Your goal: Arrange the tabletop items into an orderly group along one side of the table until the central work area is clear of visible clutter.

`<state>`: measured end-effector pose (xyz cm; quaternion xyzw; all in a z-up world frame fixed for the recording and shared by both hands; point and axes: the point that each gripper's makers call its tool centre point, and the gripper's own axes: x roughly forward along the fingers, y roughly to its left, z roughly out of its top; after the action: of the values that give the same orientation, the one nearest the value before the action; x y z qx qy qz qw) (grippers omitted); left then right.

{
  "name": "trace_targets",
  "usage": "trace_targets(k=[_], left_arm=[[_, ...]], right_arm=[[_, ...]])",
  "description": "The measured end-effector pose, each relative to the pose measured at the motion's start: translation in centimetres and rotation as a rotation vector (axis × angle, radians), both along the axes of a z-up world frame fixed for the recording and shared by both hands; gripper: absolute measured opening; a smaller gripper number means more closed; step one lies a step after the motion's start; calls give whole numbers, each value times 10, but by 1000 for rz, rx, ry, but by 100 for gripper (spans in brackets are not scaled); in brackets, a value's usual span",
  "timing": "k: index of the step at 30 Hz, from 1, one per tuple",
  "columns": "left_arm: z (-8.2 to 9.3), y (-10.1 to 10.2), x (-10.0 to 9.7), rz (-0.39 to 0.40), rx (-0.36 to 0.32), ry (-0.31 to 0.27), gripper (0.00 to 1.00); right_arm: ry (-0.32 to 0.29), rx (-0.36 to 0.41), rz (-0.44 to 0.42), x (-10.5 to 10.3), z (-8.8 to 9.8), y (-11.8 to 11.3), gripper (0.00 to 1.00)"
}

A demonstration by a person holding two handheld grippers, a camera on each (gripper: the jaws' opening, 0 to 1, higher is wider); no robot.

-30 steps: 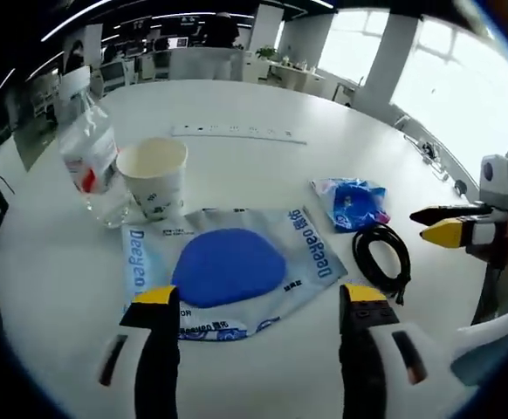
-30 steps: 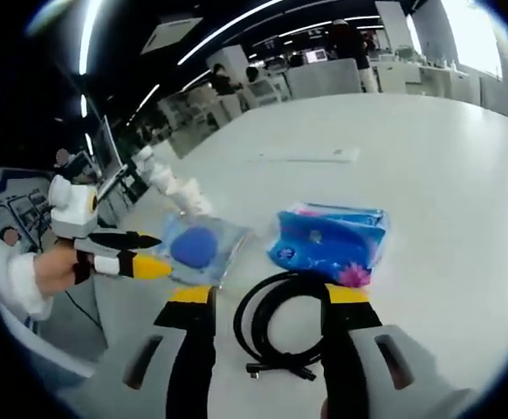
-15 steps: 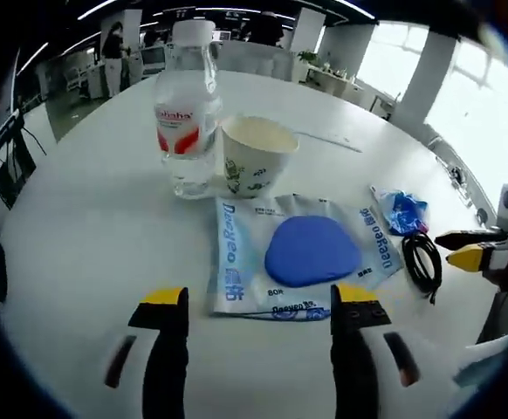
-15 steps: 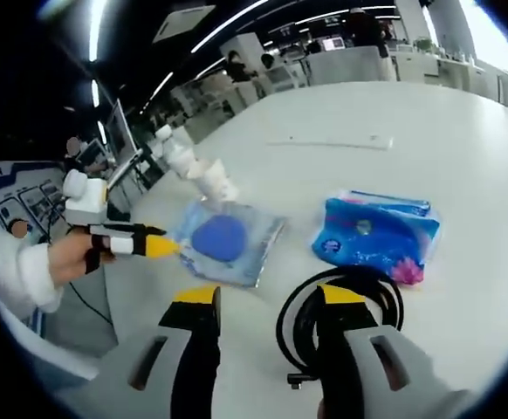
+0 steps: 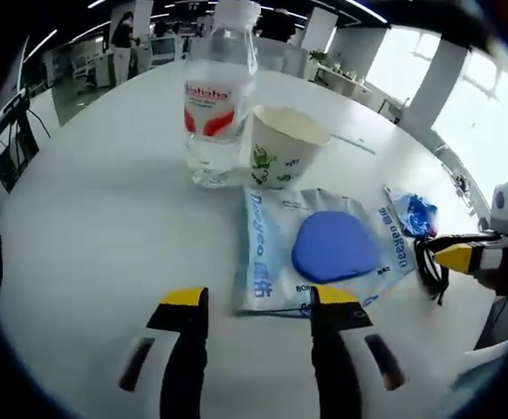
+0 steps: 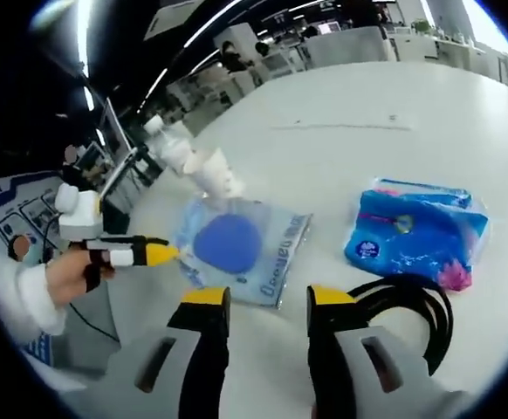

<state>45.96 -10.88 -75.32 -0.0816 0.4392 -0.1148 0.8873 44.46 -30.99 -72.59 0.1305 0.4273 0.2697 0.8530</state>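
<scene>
Clear pouch with blue pad (image 5: 324, 251): laid flat on the white table (image 5: 88, 227), just ahead of the left gripper (image 5: 258, 304), slightly to its right; jaws parted, nothing held between them.
Paper cup (image 5: 286, 146): upright, beyond the pouch, touching its far edge.
Water bottle (image 5: 217, 100): upright, close beside the cup on its left.
Blue packet (image 6: 420, 234): ahead and right of the right gripper (image 6: 267, 301), whose jaws are parted and empty above bare table.
Black cable coil (image 6: 408, 307): just right of the right gripper, near the packet.
</scene>
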Motion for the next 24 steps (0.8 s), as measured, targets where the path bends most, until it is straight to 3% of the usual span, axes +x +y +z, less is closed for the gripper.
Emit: trace_targets(k=[4, 11, 17, 19, 24], left_arm=[[-1, 3, 3, 33, -32, -2, 38], [-4, -1, 7, 5, -39, -7, 23], [-7, -1, 7, -4, -35, -1, 13], [-7, 0, 6, 2, -32, 0, 11], [-3, -2, 5, -15, -16, -6, 2]], right_arm=[[33, -15, -29, 3, -9, 1, 31], [64, -26, -27, 2, -22, 9, 26], [80, -35, -7, -3, -30, 16, 12], [70, -82, 3, -3, -34, 11, 1], [84, -55, -14, -4, -29, 14, 0]])
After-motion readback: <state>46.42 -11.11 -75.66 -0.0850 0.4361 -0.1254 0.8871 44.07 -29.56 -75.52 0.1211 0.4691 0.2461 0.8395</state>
